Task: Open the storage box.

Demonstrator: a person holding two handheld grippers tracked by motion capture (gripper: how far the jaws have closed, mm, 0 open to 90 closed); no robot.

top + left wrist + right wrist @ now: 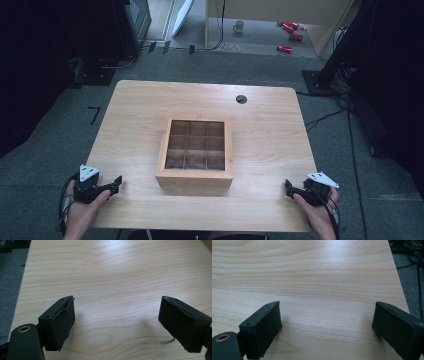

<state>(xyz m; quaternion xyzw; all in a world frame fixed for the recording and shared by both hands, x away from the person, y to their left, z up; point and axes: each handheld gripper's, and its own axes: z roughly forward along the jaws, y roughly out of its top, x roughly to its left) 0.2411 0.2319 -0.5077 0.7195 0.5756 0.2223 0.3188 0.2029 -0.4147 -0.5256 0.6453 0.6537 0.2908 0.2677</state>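
Nothing held yet: left gripper [118,181] and right gripper [287,186] rest wide apart, empty, flanking the wooden box [195,177]. Next, likely reaching inward to it.

High view looks forward and down from above the near side, far enough back to take in the whole tabletop [260,107], the wooden box [195,150] at its middle and the floor beyond. Left gripper view sits low and close, facing along its fingers [58,322] over bare wood by the left edge. Right gripper view does likewise by the right edge. All three share that tabletop.
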